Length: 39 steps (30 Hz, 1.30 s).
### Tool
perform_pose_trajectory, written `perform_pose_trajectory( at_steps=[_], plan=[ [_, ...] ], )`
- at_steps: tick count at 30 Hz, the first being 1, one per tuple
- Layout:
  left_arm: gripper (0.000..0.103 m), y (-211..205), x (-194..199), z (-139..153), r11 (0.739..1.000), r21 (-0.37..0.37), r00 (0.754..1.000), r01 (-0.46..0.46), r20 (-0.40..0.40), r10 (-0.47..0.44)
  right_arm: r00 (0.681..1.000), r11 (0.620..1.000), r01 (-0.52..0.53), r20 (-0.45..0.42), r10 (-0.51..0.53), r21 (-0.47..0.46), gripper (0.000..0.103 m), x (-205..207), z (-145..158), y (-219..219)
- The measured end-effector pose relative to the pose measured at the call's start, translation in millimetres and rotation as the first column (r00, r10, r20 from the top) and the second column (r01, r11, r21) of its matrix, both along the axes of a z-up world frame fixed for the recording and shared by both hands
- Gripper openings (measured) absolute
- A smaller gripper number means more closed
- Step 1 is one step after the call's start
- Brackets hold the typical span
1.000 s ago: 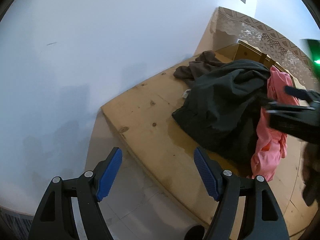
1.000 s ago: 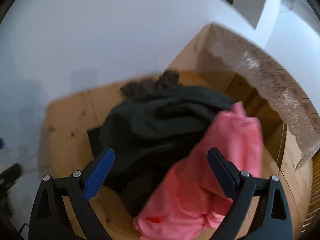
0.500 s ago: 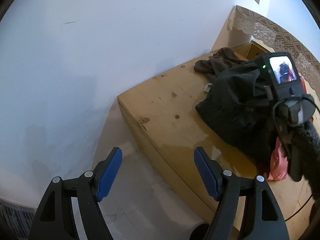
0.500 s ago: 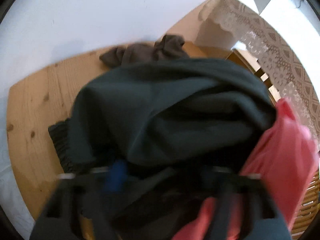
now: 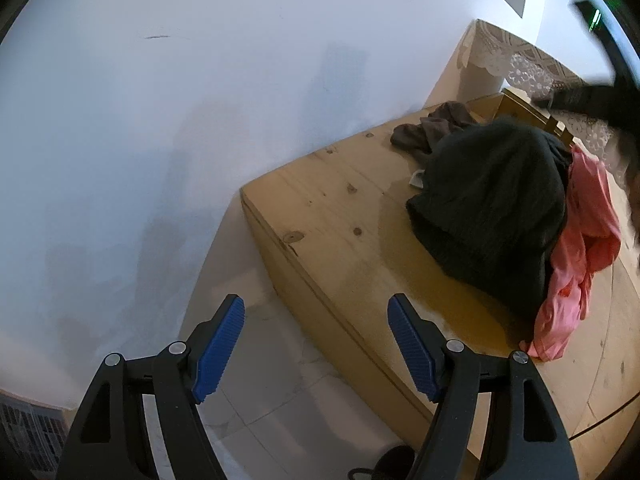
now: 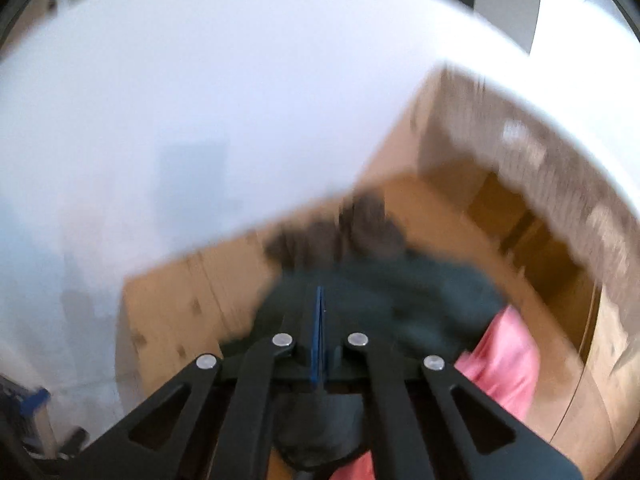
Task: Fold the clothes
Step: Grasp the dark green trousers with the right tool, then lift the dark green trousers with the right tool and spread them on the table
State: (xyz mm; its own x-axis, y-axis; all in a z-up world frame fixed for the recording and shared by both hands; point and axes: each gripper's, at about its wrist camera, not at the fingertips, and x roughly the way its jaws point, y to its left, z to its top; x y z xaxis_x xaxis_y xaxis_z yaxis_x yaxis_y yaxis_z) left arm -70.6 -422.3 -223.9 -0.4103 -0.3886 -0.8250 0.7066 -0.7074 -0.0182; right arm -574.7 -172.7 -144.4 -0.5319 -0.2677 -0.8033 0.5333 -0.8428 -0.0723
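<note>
Clothes: one heap on the light pine wooden tabletop [image 5: 336,216], toward its far end by the white wall [image 5: 200,100]. Landmark = big dark green knit garment [image 5: 492,204], mounded in the middle of the heap. Crumpled brown cloth [image 5: 432,128] touches it on the wall side; thin pink garment [image 5: 576,248] is draped against its other side, trailing to the table edge. Lace-trimmed cloth [image 5: 516,64] sits beyond the heap.

Left gripper [image 5: 316,340]: blue ribbed pads wide apart, nothing between them, off the table corner over the pale floor, well apart from the dark garment.

Right gripper [image 6: 319,320]: pads pressed together. Frame is motion-blurred; dark fabric [image 6: 380,296] sits right under and around the tips, so it looks pinched on the dark garment, but can't confirm the bite.

Handling, my read: knit is soft, bulky, moderately heavy, will sag and drag its neighbours; not fragile, not slippery. Pink one looks light and limp. Best hold: the ribbed hem band on the dark garment's near-left edge, two points apart.

Orientation: balled up, no clear long axis; hem faces the left gripper. Pink piece runs lengthwise from the mound toward the near edge.
</note>
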Motion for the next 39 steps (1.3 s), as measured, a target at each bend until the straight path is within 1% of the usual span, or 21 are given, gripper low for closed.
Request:
perform_pose_trajectory(
  at_steps=[2,4,5,6,7,8,10,11,13,14,15,17,18,19,20,21,23,24,28,33,39],
  plan=[
    [0.072,-1.7,3.0,4.4,1.0,0.001,1.0,-0.006,-0.006,0.006,0.999,1.0,-0.009,0.033,0.008,0.019,0.0,-5.5,19.9,-6.9],
    [0.072,-1.4,6.0,10.1,1.0,-0.003,1.0,-0.006,-0.019,0.006,0.998,0.999,-0.018,0.067,0.016,0.037,0.007,-11.0,39.9,-13.8],
    [0.072,-0.3,7.4,12.4,1.0,-0.005,1.0,-0.004,-0.026,0.003,0.997,0.999,-0.021,0.079,0.017,0.049,0.021,-12.2,46.2,-16.2],
    [0.073,0.8,8.9,14.7,1.0,-0.007,0.999,-0.001,-0.033,0.001,0.997,0.997,-0.018,0.07,0.012,0.075,0.05,-6.9,37.5,-14.3],
    [0.073,1.9,10.3,15.7,1.0,-0.007,0.999,0.002,-0.039,-0.002,0.998,0.995,-0.015,0.063,0.009,0.102,0.062,-1.6,26.8,-12.5],
    [0.073,3.0,11.7,16.6,1.0,-0.007,0.999,0.005,-0.045,-0.005,0.998,0.991,-0.01,0.071,0.0,0.134,0.069,3.1,7.5,-11.1],
    [0.073,4.5,12.6,13.8,1.0,0.001,0.999,0.011,-0.041,-0.011,0.983,0.985,0.058,0.162,-0.084,0.161,0.069,3.8,-28.5,-9.2],
    [0.073,4.8,12.3,11.4,1.0,0.006,0.999,0.014,-0.036,-0.014,0.967,0.984,0.071,0.232,-0.108,0.164,0.069,1.8,-50.5,-8.3],
    [0.073,4.7,11.8,4.8,1.0,0.02,1.0,0.017,-0.023,-0.017,0.947,0.978,0.095,0.287,-0.146,0.185,0.069,-0.5,-79.0,-9.8],
    [0.072,4.1,11.4,1.3,0.999,0.029,1.0,0.016,-0.017,-0.016,0.948,0.972,0.094,0.278,-0.153,0.214,0.069,-1.6,-90.7,-13.9],
    [0.073,4.4,11.4,-0.6,0.999,0.034,1.0,0.015,-0.014,-0.015,0.958,0.96,0.088,0.242,-0.155,0.266,0.069,-3.1,-102.0,-19.6],
    [0.073,3.3,10.6,-5.0,0.999,0.044,1.0,0.014,-0.007,-0.014,0.972,0.921,0.081,0.176,-0.158,0.381,0.068,-8.4,-128.0,-29.2],
    [0.073,2.6,10.1,-6.2,0.999,0.044,1.0,0.015,-0.004,-0.015,0.974,0.91,0.07,0.169,-0.15,0.408,0.059,-10.2,-140.7,-30.3],
    [0.073,1.9,9.6,-7.5,0.999,0.044,1.0,0.016,-0.002,-0.016,0.976,0.911,0.063,0.166,-0.142,0.409,0.043,-11.0,-146.9,-27.9],
    [0.073,1.4,9.3,-7.8,0.999,0.04,1.0,0.018,-0.001,-0.018,0.974,0.925,0.072,0.173,-0.146,0.373,0.017,-13.3,-142.6,-21.6],
    [0.073,1.0,9.0,-8.2,0.999,0.037,1.0,0.019,0.0,-0.019,0.972,0.938,0.082,0.181,-0.15,0.337,0.01,-15.5,-138.3,-15.3],
    [0.073,-0.5,8.6,-9.2,0.999,0.033,1.0,0.019,0.002,-0.019,0.968,0.959,0.102,0.196,-0.157,0.263,0.005,-20.1,-129.7,-2.8],
    [0.073,-1.6,8.5,-9.9,0.999,0.033,1.0,0.017,0.002,-0.017,0.967,0.967,0.112,0.199,-0.159,0.227,0.005,-22.1,-123.0,3.0],
    [0.072,-5.3,7.7,-11.8,0.999,0.037,1.0,0.012,0.001,-0.012,0.98,0.983,0.135,0.132,-0.151,0.124,0.004,-26.6,-55.4,13.7],
    [0.072,-1.1,5.0,-1.4,0.999,0.028,1.0,0.025,-0.016,-0.025,0.988,0.988,0.153,0.002,-0.153,-0.004,0.003,-27.5,50.6,23.5],
    [0.072,8.4,5.0,28.3,0.999,-0.014,0.998,0.041,-0.046,-0.041,0.97,0.975,0.163,-0.157,-0.186,-0.149,0.003,-21.2,187.7,44.3]
  ],
)
